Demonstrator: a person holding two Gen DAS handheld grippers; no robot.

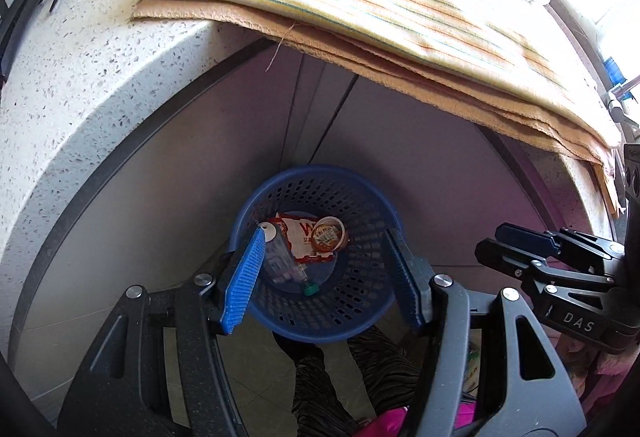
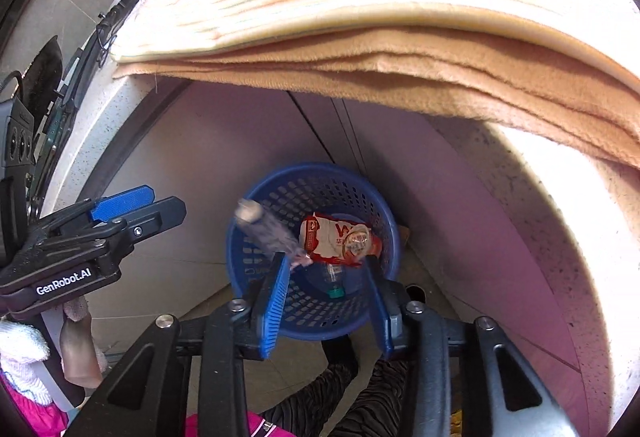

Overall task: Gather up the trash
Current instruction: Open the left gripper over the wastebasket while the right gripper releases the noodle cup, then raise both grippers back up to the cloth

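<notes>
my right claw (image 2: 328, 269) gapes empty above the blue basket (image 2: 384, 221), the light, slippery clear bottle (image 2: 272, 233) dropping free.

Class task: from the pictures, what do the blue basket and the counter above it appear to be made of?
Blue perforated round basket: probably moulded plastic, with uniform colour, a regular hole grid and a slight sheen. White speckled counter: looks like polished stone or terrazzo-style composite, dark flecks in a pale smooth surface.

Just ahead of my right claw (image 2: 326, 257), a clear plastic bottle (image 2: 268, 233) is a blurred streak above the blue perforated plastic basket (image 2: 256, 277). My own fingers (image 2: 272, 301) hide the basket's near rim. The wrapper's print (image 2: 340, 233) is too small to read.
</notes>
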